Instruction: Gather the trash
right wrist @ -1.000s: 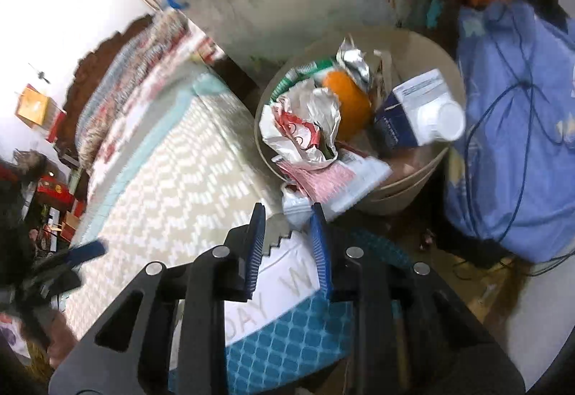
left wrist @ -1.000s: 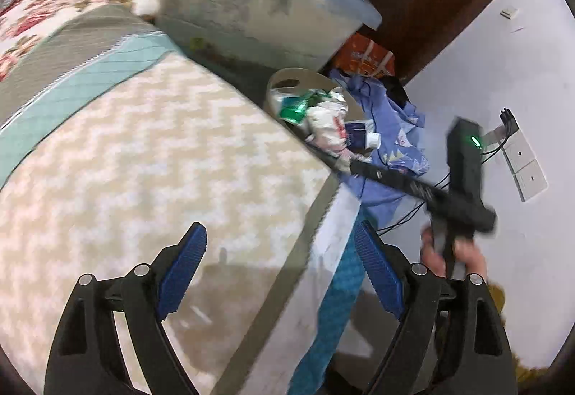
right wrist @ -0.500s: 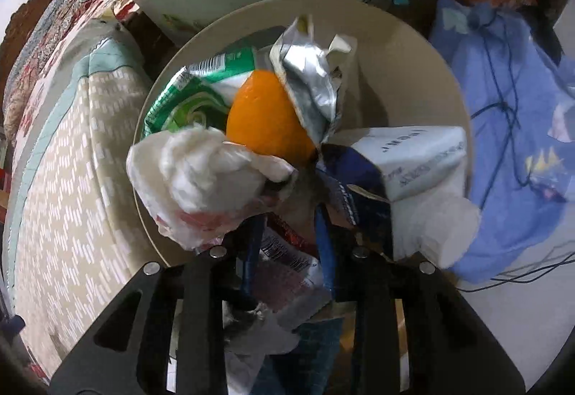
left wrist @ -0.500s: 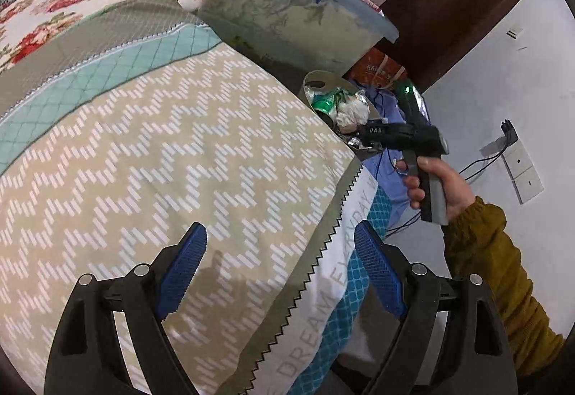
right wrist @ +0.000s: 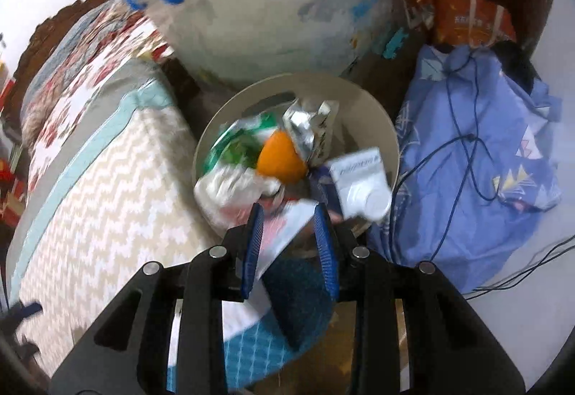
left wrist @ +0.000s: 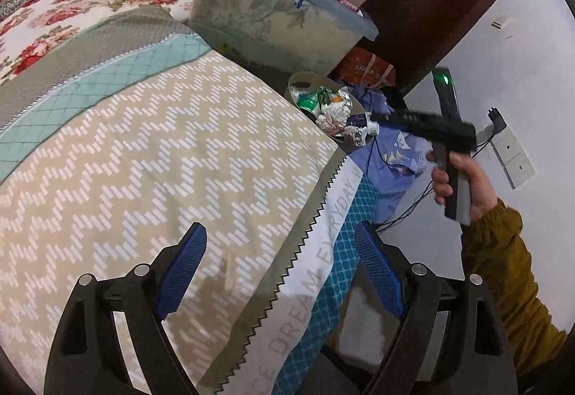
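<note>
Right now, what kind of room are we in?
Most likely a bedroom in a home: a bed with a zigzag quilt and floral bedding, a lidded plastic storage box at its end, and a small trash bin full of wrappers on the floor beside it.

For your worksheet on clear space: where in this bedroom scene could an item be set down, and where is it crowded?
Free: the zigzag bedspread between the teal quilt band and the lettered hem. Crowded: the trash bin is heaped to its rim, wedged between the storage tub and the blue cloth with cables.
</note>
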The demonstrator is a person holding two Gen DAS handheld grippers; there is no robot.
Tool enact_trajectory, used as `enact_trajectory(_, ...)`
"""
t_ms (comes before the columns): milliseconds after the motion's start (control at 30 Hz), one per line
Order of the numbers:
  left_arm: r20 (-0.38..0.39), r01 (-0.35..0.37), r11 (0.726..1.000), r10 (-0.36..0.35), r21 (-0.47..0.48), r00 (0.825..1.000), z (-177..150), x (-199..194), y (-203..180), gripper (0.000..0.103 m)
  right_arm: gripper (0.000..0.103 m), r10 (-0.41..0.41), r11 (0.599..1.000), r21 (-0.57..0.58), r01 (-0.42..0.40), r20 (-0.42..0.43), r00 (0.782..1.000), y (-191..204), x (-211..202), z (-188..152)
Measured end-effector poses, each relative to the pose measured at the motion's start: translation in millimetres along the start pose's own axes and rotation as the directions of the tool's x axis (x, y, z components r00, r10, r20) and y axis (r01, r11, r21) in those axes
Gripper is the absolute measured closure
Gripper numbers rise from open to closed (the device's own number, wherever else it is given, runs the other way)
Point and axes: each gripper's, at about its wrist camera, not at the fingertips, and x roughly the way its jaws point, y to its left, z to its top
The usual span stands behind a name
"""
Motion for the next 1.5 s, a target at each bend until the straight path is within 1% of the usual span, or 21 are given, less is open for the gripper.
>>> enact_trajectory(100,0.015,0.005,1.0,-0.005,-0.014,1.0,-2,-9,6,0.023,0.072,0.046,0.999,-0.005,-0.046,-0.04,0.998,3,1,-24)
enact_trajectory(200,0.009,0.006,1.0,-0.005,-0.02,1.0,-4,-9,9,0.023,0.072,0.039,0.999,-0.011,-0.04,-0.084,0.996,7,18,-31)
enact_trajectory(300,-0.006,0.003,1.0,-0.004,-0.02,1.0,-5,-3,8,0.023,0.072,0.039,0.999,0.036,-0.037,-0.083,0.996,5,32,-17)
enact_trajectory(367,-0.014,-0.002,1.0,0.002,-0.02,1.0,-6,0,8,0.023,0.072,0.01,0.999,0.049,-0.006,-0.08,0.997,4,40,-8)
enact_trajectory(433,-0.017,-0.006,1.0,0.006,-0.028,1.0,-7,0,9,0.023,0.072,-0.036,0.997,0.07,0.043,-0.108,0.994,-1,58,5)
enact_trajectory(533,-0.008,-0.007,0.999,0.007,-0.039,1.0,-7,-4,12,0.023,0.072,-0.059,0.994,0.079,0.07,-0.129,0.99,-3,70,9)
enact_trajectory(700,0.012,0.004,0.999,-0.004,-0.042,1.0,-7,-14,14,0.023,0.071,-0.025,0.996,0.085,0.031,-0.063,0.998,-2,36,-6)
enact_trajectory(733,0.012,0.007,0.999,-0.007,-0.042,1.0,-8,-15,13,0.021,0.064,-0.028,0.996,0.083,0.032,-0.047,0.999,-3,28,-9)
enact_trajectory(767,0.017,0.011,0.999,-0.011,-0.04,1.0,-10,-18,12,0.02,0.049,-0.032,0.996,0.083,0.033,-0.016,0.999,-3,15,-13)
enact_trajectory(833,0.025,0.019,0.999,-0.019,-0.033,1.0,-14,-23,9,0.02,0.04,-0.037,0.997,0.074,0.033,0.042,0.998,-2,-5,-18)
enact_trajectory(933,0.04,0.025,0.999,-0.024,-0.021,0.999,-22,-33,5,0.02,0.041,-0.044,0.997,0.075,0.037,0.095,0.995,3,-33,-26)
enact_trajectory(1000,0.058,0.012,1.0,-0.012,-0.011,0.998,-28,-41,3,0.019,0.041,0.018,0.996,0.088,-0.032,0.158,0.987,12,-61,-40)
enact_trajectory(1067,0.093,-0.028,1.0,0.027,0.006,0.995,-34,-53,0,0.014,0.04,0.03,0.996,0.075,-0.048,0.222,0.975,24,-82,-56)
enact_trajectory(1100,0.111,-0.051,0.999,0.05,0.013,0.993,-36,-58,-1,0.012,0.038,0.027,0.996,0.069,-0.05,0.296,0.955,41,-102,-78)
enact_trajectory(1167,0.165,-0.135,0.99,0.127,0.033,0.978,-42,-72,-4,0.009,0.009,0.052,0.994,0.071,-0.084,0.369,0.928,61,-118,-105)
enact_trajectory(1200,0.181,-0.162,0.986,0.153,0.041,0.972,-43,-77,-5,0.009,0.004,0.079,0.989,0.079,-0.123,0.417,0.906,77,-128,-131)
enact_trajectory(1233,0.196,-0.191,0.98,0.178,0.049,0.964,-45,-81,-7,0.009,0.003,0.09,0.987,0.085,-0.139,0.425,0.901,85,-130,-142)
enact_trajectory(1333,0.233,-0.28,0.958,0.258,0.066,0.938,-52,-95,-9,0.009,0.003,0.066,0.974,0.173,-0.147,0.403,0.913,112,-127,-179)
enact_trajectory(1400,0.255,-0.335,0.939,0.307,0.074,0.917,-56,-102,-10,0.009,0.003,0.076,0.951,0.248,-0.187,0.399,0.914,122,-122,-201)
enact_trajectory(1467,0.278,-0.393,0.916,0.357,0.084,0.892,-61,-109,-10,0.009,0.003,0.055,0.94,0.291,-0.181,0.393,0.918,133,-121,-211)
enact_trajectory(1500,0.283,-0.408,0.909,0.37,0.086,0.885,-63,-111,-11,0.009,0.003,0.042,0.935,0.31,-0.174,0.39,0.92,139,-121,-216)
